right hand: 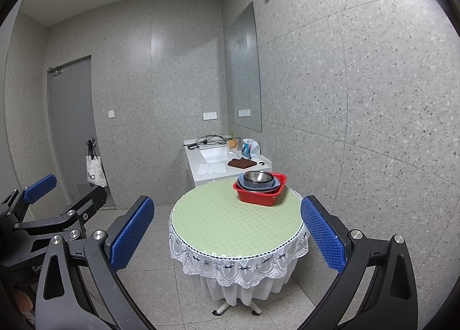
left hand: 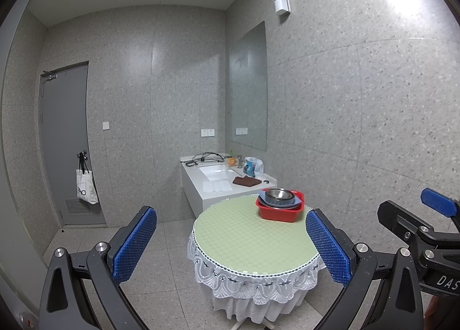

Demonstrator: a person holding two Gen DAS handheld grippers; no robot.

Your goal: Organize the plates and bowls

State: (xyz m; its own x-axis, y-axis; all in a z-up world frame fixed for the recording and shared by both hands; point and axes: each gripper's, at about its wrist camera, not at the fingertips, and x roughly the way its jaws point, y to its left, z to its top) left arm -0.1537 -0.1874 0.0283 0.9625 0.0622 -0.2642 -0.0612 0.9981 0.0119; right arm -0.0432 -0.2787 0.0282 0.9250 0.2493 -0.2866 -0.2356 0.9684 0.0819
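A red basin (left hand: 280,210) (right hand: 260,195) sits at the far right of a round table (left hand: 247,238) (right hand: 230,223) with a pale green top. In it lie a blue plate (left hand: 267,200) (right hand: 271,185) and a steel bowl (left hand: 278,194) (right hand: 258,177) stacked on top. My left gripper (left hand: 230,243) is open and empty, held well short of the table. My right gripper (right hand: 227,241) is open and empty too, also short of the table. Each gripper shows at the edge of the other's view, the right one (left hand: 437,206) and the left one (right hand: 40,186).
A white sink counter (left hand: 224,180) (right hand: 221,160) stands behind the table with a brown cloth (left hand: 245,181), a plastic bag (left hand: 253,166) and cables. A grey door (left hand: 66,143) with a hanging tote bag (left hand: 86,189) is at left. Tiled floor surrounds the table.
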